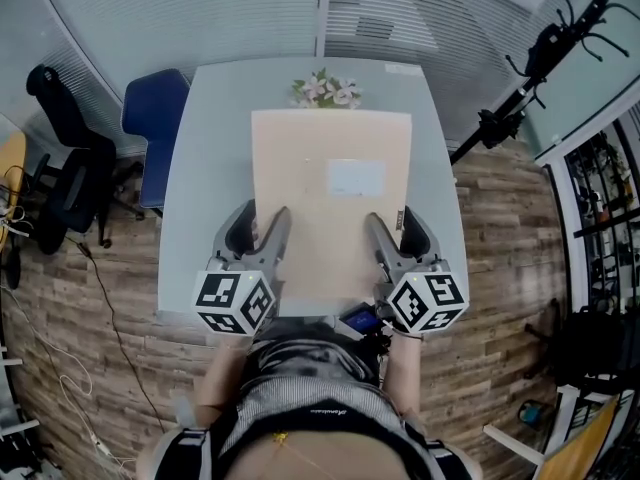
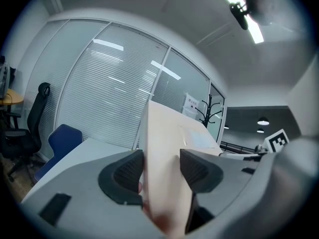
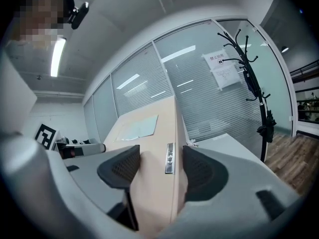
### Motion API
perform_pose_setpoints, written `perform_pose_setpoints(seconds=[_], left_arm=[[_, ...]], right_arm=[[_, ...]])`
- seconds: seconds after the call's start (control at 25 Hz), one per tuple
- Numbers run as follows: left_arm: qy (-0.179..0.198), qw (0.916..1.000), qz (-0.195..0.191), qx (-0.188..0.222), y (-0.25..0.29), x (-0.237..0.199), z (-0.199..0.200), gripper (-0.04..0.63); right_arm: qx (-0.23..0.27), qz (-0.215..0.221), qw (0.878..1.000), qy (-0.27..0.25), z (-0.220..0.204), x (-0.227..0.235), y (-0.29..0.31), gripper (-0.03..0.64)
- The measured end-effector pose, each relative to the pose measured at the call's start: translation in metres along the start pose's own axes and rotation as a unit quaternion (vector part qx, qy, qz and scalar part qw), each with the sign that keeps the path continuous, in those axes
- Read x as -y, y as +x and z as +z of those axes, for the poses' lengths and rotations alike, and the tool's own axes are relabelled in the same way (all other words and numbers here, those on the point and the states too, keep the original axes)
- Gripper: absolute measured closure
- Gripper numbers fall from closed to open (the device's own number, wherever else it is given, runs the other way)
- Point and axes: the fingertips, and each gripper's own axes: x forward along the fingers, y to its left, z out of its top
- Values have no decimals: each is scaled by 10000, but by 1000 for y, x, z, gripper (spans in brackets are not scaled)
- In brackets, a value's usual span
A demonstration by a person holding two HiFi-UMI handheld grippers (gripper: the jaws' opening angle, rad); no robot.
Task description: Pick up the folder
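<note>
A beige folder (image 1: 320,208) with a white label (image 1: 356,178) is held flat above the pale table (image 1: 200,168), one gripper on each side edge near me. My left gripper (image 1: 264,218) is shut on its left edge, my right gripper (image 1: 392,220) on its right edge. In the left gripper view the folder (image 2: 164,133) stands edge-on between the left gripper's (image 2: 159,168) dark pads. In the right gripper view the folder (image 3: 149,128) fills the right gripper (image 3: 159,168), with a metal clasp (image 3: 170,158) on the spine between the pads.
A small bunch of flowers (image 1: 325,90) lies at the table's far edge, just beyond the folder. A blue chair (image 1: 155,118) and a black office chair (image 1: 60,138) stand to the left. A black coat stand (image 1: 540,58) is at the right, before glass walls with blinds.
</note>
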Motion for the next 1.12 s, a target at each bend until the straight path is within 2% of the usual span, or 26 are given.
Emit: perform_pose_setpoints(seconds=[0.4,1.12], left_arm=[[35,9998,28,187,-8,4,12,370],[35,9998,4,220,1,5,17,373]], right_arm=[[107,60,9999,-112,11,-6,-5,348],[155,51,9998,-140,18,-2,0,357]])
